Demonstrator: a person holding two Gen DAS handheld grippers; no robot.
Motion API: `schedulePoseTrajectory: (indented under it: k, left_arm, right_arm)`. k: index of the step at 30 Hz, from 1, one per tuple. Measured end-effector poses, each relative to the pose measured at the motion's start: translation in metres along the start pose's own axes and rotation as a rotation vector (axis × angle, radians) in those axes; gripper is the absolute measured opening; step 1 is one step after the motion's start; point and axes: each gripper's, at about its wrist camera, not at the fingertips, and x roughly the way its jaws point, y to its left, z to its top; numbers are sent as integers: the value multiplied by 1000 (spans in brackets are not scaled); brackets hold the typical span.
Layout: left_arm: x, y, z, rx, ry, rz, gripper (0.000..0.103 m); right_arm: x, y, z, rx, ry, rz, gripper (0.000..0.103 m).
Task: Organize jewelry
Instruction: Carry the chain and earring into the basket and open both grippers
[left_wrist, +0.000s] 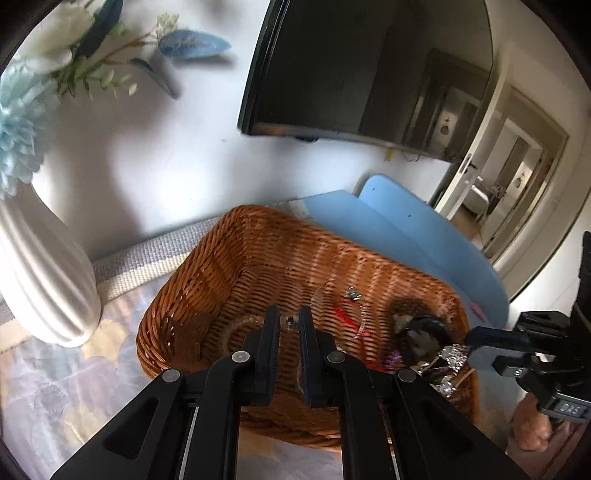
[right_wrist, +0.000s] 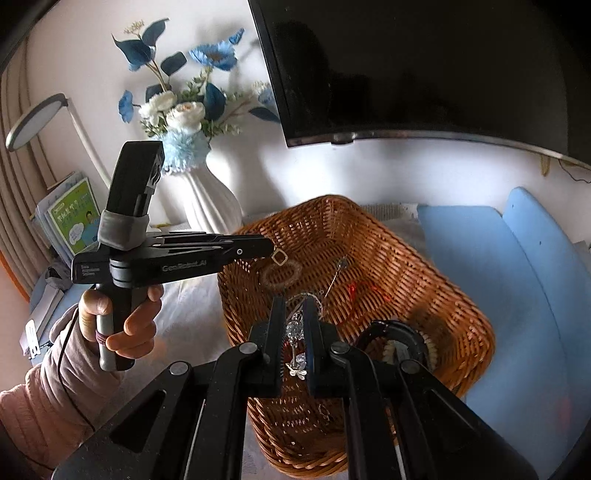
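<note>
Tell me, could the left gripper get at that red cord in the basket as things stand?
Probably yes. The red cord lies uncovered on the basket floor, just right of the left gripper, with nothing over it. But that gripper seems to be already pinching a small square charm, so it would need to drop that first.
</note>
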Motion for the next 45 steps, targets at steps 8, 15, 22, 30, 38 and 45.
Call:
schedulePoseTrajectory:
  k: [8,15,22,30,38,45]
  left_arm:
    - [18,11,-5,-23,28,11,21]
    - [12,16,-8,-38,11,27,48]
    - [9,26,-12,-78,-1,-7,48]
    - [5,19,-14,-64,-9,15,48]
    - [-15,13,-5,-45,-18,65,48]
    - [-21,16,-4,-48,-23,37,48]
  right_arm:
    - [12,-7,-2,39,35,-12,16]
    - [7,-8,5,70,-12,-51,38]
    - [18,-6,16,76,19,-122,38]
    - [49,-33,31,221,123,-134,38]
    - [92,-43,43,294,222,-132,38]
    - [111,-37,48,259,249,-199,13]
